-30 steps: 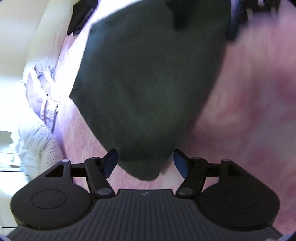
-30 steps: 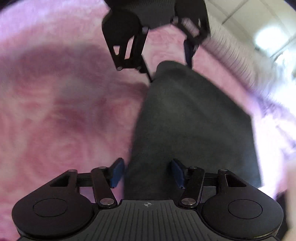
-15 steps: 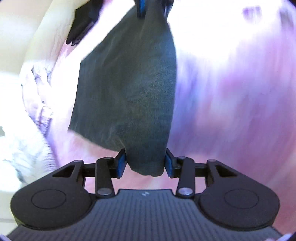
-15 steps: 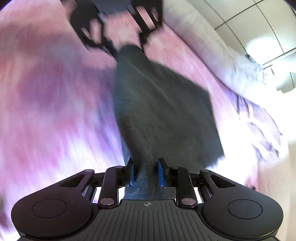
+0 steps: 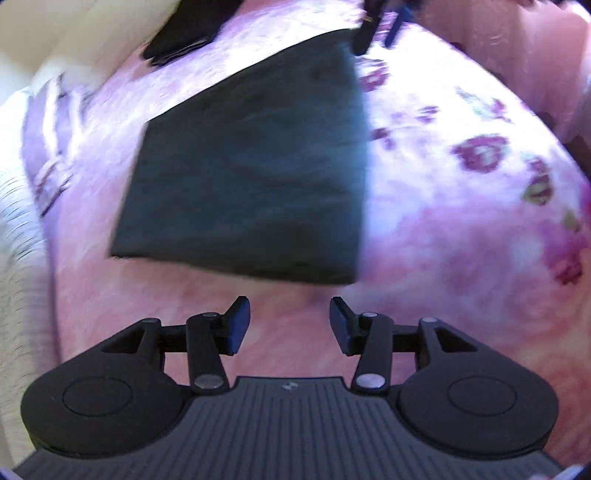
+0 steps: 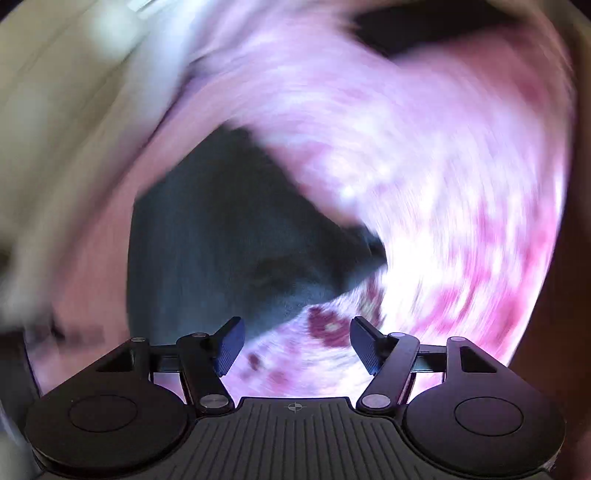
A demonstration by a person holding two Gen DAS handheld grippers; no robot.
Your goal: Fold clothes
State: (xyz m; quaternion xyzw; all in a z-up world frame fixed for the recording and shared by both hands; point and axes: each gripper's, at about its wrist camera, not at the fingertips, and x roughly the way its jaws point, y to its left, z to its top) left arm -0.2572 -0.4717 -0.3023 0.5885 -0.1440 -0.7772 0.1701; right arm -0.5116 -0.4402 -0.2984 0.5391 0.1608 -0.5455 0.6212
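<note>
Both pairs of fingers stand spread and empty as I work the rig from afar. Ahead of my left gripper (image 5: 287, 324), just beyond its blue fingertips (image 5: 239, 320) and apart from them, the dark grey garment (image 5: 255, 166) lies flat on the bed (image 5: 461, 229), folded into a rough rectangle on the pink floral bedspread; nothing is pinched between the pads. At its far corner the other tool, my right gripper (image 5: 380, 22), shows only as a dark blur, so from this view I cannot tell whether it touches the cloth. From the right wrist view, my right gripper (image 6: 295, 343) is open over the bedspread, one corner of the garment (image 6: 229, 251) lying just ahead of and beside the left-hand fingertip, with the floral print showing between the fingers. This view is heavily smeared, and edges are hard to place. Further out, beyond the garment, a black item (image 5: 181, 33) rests near the bed's far edge, by pale bedding (image 5: 22, 221).

The fold looks laid down, in my judgement. The risk now: with such blur, a hasty regrasp could snag the top layer alone and drag the fold open, or catch bedspread with cloth.
</note>
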